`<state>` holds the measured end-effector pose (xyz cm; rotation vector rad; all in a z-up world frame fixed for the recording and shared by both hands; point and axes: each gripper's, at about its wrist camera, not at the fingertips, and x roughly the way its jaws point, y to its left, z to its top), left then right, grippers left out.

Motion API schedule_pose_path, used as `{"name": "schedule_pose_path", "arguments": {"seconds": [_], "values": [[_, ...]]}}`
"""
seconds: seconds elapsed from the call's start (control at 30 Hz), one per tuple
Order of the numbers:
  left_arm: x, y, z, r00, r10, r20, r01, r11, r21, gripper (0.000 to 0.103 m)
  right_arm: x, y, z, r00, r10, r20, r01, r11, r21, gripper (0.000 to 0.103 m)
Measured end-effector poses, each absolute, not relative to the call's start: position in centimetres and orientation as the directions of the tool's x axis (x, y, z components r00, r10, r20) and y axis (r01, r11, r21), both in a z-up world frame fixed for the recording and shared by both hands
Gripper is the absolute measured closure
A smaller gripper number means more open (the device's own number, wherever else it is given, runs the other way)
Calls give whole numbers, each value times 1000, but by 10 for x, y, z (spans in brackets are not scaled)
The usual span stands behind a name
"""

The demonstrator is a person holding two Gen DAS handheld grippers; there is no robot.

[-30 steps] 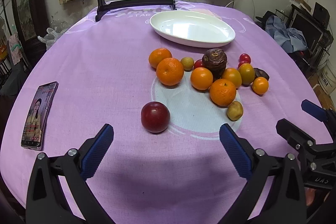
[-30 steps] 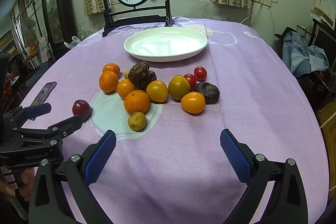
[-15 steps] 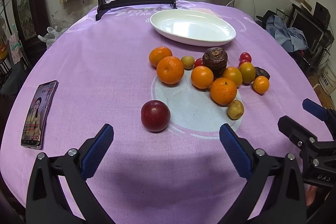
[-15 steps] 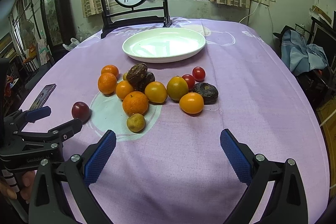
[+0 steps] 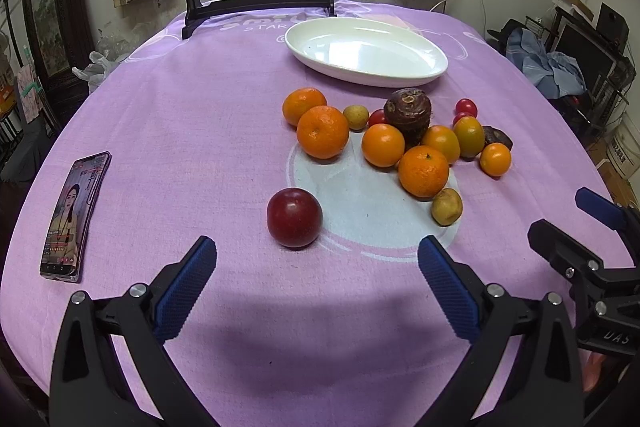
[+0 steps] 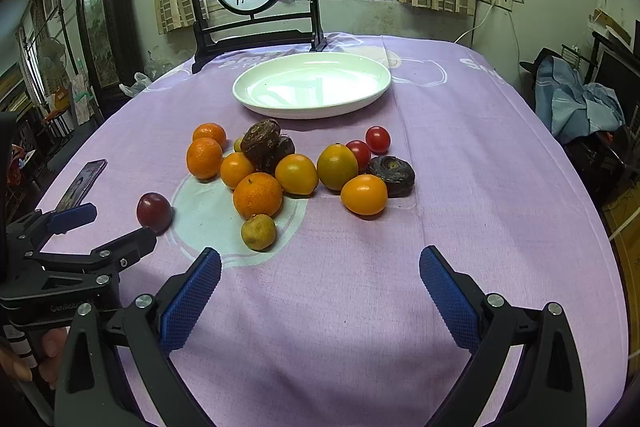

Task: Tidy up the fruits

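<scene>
- Left wrist view: the left gripper (image 5: pixel 316 259) hangs wide apart and empty over the purple cloth (image 5: pixel 180 115), with the plum (image 5: pixel 295 223) just ahead, between the lines of its pads.
- The plum sits alone, well apart from the fruit pile (image 5: pixel 400 143), and the white dish (image 5: pixel 400 79) beyond holds nothing yet.
- A phone (image 5: pixel 74 215) lies off to the left, clear of the reach.
- My read: the plum is smooth, round and apt to roll, firm but bruisable, so pinch it across its widest middle, gently.
- Right wrist view: the right gripper (image 6: pixel 320 275) is spread wide too, carrying nothing, low over bare cloth.
- Nearest it is the small yellow-green fruit (image 6: pixel 258 231), touching an orange (image 6: pixel 257 195) behind.
- The oranges look light, with grippy, yielding peel; the cherry tomatoes (image 6: pixel 377 139) are thin-skinned and would burst under a hard squeeze.
- The dark lumpy fruit (image 6: pixel 392 169) looks tough and rough.
</scene>
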<state>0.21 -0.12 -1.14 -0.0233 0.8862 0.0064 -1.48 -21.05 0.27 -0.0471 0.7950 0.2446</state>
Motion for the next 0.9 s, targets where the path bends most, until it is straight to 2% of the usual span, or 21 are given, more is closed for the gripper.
{"name": "schedule_pose_path", "arguments": {"seconds": [0.9], "values": [[-1,-3,-17,632,-2,-775,-16,1000,-16,4,-15,-212,2,673,202,-711,-235,971,52,3]]}}
